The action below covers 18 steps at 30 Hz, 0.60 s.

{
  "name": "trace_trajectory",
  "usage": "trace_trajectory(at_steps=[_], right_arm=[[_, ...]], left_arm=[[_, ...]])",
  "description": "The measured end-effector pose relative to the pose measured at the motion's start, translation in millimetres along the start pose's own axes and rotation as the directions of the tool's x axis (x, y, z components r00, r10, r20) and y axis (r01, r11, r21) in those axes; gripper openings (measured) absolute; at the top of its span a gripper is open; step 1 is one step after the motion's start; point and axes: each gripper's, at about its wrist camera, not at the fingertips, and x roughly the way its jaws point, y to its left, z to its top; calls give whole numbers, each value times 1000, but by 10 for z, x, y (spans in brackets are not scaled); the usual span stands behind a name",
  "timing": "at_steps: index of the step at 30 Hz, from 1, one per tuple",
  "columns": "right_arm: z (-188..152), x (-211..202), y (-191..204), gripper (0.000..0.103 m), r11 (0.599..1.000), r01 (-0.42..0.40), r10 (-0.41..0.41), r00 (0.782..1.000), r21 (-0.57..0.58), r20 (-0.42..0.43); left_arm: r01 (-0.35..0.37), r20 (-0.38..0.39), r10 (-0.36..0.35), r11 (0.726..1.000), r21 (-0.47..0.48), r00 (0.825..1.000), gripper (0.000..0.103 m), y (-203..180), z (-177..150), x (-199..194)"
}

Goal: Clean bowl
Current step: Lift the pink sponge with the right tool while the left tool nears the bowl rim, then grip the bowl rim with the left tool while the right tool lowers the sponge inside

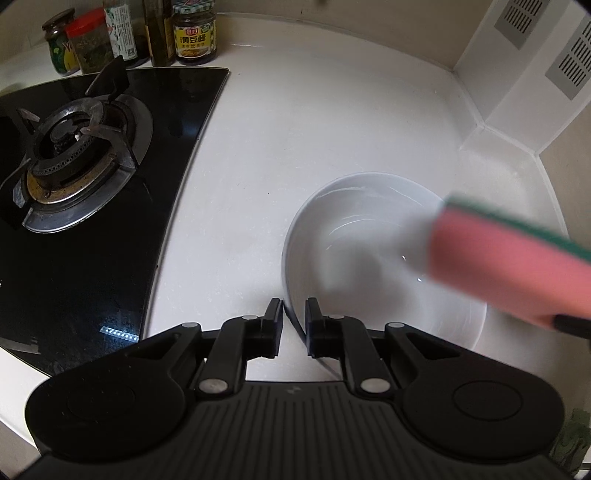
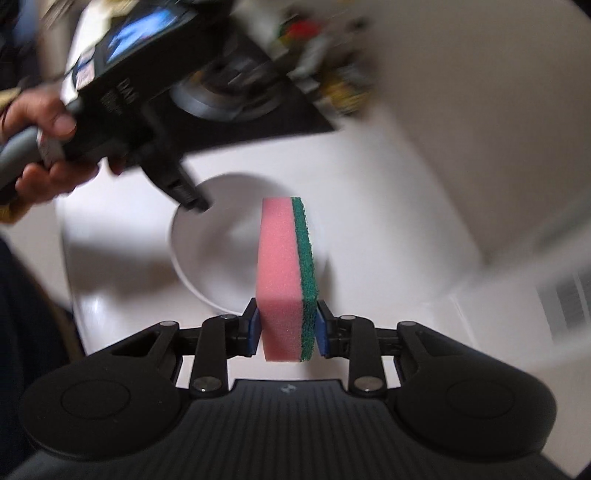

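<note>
A white bowl (image 1: 369,254) stands on the white counter, with a little water in it. My left gripper (image 1: 294,314) is shut on the bowl's near rim, one finger outside and one inside. My right gripper (image 2: 286,325) is shut on a pink sponge with a green scouring side (image 2: 286,273) and holds it upright above the bowl (image 2: 218,251). In the left wrist view the sponge (image 1: 509,258) is blurred over the bowl's right side. The left gripper (image 2: 192,201) shows in the right wrist view at the bowl's far-left rim.
A black gas hob with a burner (image 1: 74,158) lies left of the bowl. Several jars and bottles (image 1: 194,31) stand at the back of the counter (image 1: 295,122). A white tiled wall with vents (image 1: 535,74) rises at the right.
</note>
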Motion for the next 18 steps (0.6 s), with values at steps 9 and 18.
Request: trace_trajectory(at_steps=[9, 18], right_arm=[[624, 612, -129, 25, 986, -139, 104, 945, -93, -309], [840, 634, -323, 25, 990, -139, 133, 970, -17, -205]], left_arm=[[22, 4, -22, 1000, -16, 1000, 13, 45, -7, 10], [26, 5, -26, 1000, 1, 1000, 13, 53, -5, 22]])
